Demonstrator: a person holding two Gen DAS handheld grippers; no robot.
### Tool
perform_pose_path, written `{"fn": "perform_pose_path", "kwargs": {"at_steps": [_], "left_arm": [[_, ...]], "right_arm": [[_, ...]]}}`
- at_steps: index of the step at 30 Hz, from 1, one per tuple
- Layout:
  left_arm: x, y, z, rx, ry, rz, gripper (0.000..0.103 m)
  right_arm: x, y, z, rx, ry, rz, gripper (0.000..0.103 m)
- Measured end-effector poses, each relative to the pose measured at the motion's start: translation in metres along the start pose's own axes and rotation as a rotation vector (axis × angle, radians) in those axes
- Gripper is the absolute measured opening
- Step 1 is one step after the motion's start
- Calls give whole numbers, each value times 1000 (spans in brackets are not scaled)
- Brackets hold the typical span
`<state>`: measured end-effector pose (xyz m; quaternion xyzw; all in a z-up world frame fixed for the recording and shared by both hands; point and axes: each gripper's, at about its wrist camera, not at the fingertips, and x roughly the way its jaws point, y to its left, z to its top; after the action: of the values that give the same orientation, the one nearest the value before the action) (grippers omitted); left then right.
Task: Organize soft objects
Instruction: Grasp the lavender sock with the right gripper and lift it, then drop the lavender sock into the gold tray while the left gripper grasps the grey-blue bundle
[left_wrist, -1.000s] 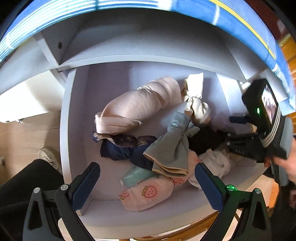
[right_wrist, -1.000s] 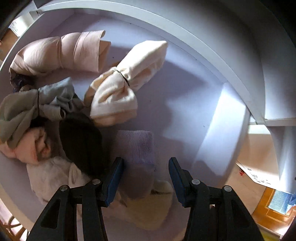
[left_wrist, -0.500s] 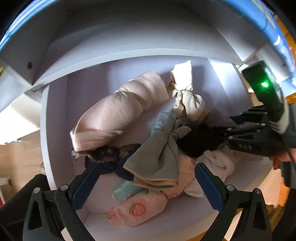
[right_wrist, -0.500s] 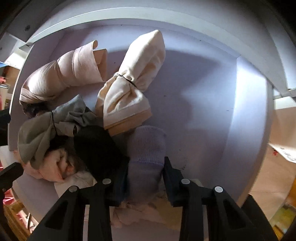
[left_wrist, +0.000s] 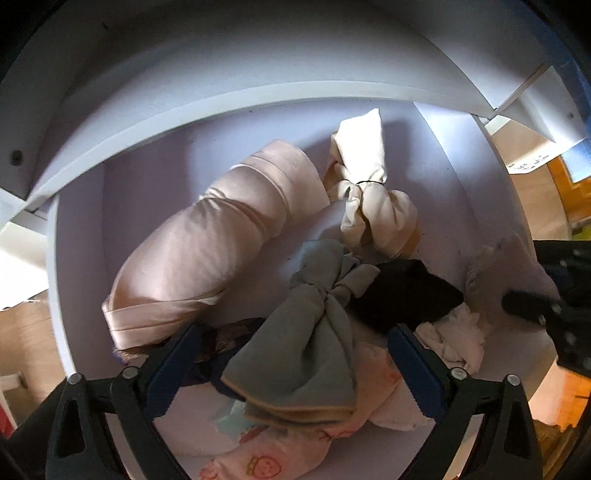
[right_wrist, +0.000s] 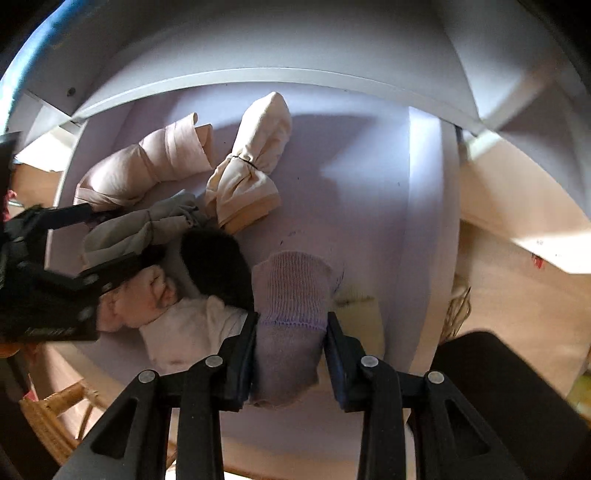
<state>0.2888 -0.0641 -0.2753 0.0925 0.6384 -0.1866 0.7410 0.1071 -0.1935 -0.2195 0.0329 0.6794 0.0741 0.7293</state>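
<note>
Several soft items lie in a white drawer (left_wrist: 77, 266). A grey tied cloth bundle (left_wrist: 306, 332) sits between the pads of my left gripper (left_wrist: 295, 363). Its jaws are closing, and the pads stand clear of the cloth on both sides. My right gripper (right_wrist: 291, 328) is shut on a lilac sock (right_wrist: 291, 280), held up off the drawer floor. In the left wrist view the right gripper (left_wrist: 546, 306) shows blurred at the right edge. In the right wrist view the left gripper (right_wrist: 118, 236) straddles the grey bundle (right_wrist: 140, 225).
Around the bundle lie a rolled pink cloth (left_wrist: 214, 251), a cream tied bundle (left_wrist: 369, 199), a black cloth (left_wrist: 402, 295), a white cloth (left_wrist: 454, 336) and a strawberry-print cloth (left_wrist: 266, 458). A pale yellow sock (right_wrist: 358, 306) lies by the drawer's right wall. A shelf edge (left_wrist: 258, 99) overhangs the back.
My left gripper has come down over the grey bundle. My right gripper has shut on the lilac sock and lifted it away from the pile.
</note>
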Motion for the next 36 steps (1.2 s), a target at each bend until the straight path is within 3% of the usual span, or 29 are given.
{"fn": "perform_pose_path", "kwargs": {"at_steps": [3,7,9,14,20,26,36], "left_arm": [[7,-1,1,-5,15,-29,78],[19,-4,-2,9,58,-39,65],[20,-6,-6,22,53,-4,62],[22,-4,-11,-9,60,-22,62],[21,-1,-24,7,70,-2,41],[23,-2,-30,19,72,1,39],[26,-7,-34,12,61,21,39]], "right_arm": [[-16,-4,-13,34,-20,41,33],[-34,-6,-24,77,-65,98,33],[-48,-6,-27,103,-92,138,33],[-66,-7,-15,146,-162,207,33],[-104,-4,-18,156,-240,218,33],[-161,-3,-6,119,-361,212,33],[-249,-15,54,106,-524,157,33]]}}
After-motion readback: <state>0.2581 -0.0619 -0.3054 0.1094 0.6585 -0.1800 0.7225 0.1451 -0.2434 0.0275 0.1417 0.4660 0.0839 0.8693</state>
